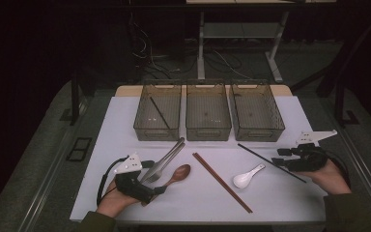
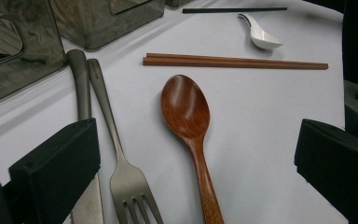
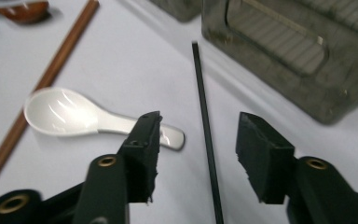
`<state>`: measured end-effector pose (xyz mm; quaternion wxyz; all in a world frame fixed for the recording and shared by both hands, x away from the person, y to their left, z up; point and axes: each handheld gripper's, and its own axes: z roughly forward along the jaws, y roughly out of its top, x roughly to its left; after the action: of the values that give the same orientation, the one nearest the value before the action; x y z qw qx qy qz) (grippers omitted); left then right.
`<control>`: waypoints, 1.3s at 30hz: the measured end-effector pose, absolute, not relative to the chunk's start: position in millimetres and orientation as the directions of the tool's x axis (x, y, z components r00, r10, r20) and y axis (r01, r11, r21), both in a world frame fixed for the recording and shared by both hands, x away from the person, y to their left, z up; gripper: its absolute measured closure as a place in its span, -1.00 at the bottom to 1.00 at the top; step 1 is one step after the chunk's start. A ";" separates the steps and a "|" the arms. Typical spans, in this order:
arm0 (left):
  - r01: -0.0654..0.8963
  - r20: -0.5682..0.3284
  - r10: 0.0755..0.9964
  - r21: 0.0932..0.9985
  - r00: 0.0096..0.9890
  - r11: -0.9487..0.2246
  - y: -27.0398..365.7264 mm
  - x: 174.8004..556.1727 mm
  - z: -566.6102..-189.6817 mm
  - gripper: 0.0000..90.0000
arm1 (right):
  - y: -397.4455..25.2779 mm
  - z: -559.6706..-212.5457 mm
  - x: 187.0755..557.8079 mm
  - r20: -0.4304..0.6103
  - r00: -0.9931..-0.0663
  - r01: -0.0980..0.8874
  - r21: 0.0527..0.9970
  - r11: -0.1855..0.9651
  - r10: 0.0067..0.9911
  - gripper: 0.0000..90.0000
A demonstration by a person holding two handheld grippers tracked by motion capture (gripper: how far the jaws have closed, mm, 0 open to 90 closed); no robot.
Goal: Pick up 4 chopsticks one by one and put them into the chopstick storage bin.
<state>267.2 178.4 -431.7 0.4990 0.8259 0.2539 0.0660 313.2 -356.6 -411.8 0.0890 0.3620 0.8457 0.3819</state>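
Observation:
My left gripper (image 1: 153, 178) (image 2: 196, 154) is open low over the table, straddling the handle of a brown wooden spoon (image 1: 178, 173) (image 2: 185, 105) and the head of a metal fork (image 1: 166, 159) (image 2: 121, 172). A metal knife (image 2: 78, 79) lies beside the fork, partly under one jaw. My right gripper (image 1: 280, 157) (image 3: 200, 128) is open with a single black chopstick (image 1: 258, 154) (image 3: 201, 84) lying on the table between its jaws. A white ceramic spoon (image 1: 246, 179) (image 3: 70, 112) rests just left of it. A pair of brown chopsticks (image 1: 222, 182) (image 2: 235, 61) lies diagonally mid-table.
Three translucent grey bins stand in a row at the back: left (image 1: 158, 130), middle (image 1: 207, 131), right (image 1: 258, 131). Another black chopstick (image 1: 159, 112) leans inside the left bin. The white table top ends near my hands; dark floor and cables lie beyond.

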 end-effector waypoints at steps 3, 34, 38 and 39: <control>0.355 -0.144 0.485 0.856 0.863 -0.376 178.2 267.3 -432.0 -1.00 | -359.9 -417.0 316.2 0.128 -0.711 0.559 0.699 0.445 0.692 0.25; 0.355 -0.144 0.482 0.853 0.864 -0.381 177.5 267.6 -432.9 -1.00 | -347.7 -442.8 328.1 0.042 -0.777 0.522 0.602 0.604 0.629 0.88; 0.356 -0.144 0.482 0.853 0.864 -0.382 177.2 267.7 -432.9 -1.00 | -348.2 -443.1 328.6 0.049 -0.778 0.523 0.603 0.602 0.627 0.90; 0.356 -0.144 0.482 0.853 0.864 -0.383 177.2 267.7 -432.9 -1.00 | -348.4 -443.1 328.7 0.050 -0.777 0.524 0.603 0.601 0.627 0.90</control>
<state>267.7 177.2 -432.9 0.4949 0.8290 0.2526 0.0639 328.7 -348.4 -443.1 0.0838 0.3231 0.8908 0.3082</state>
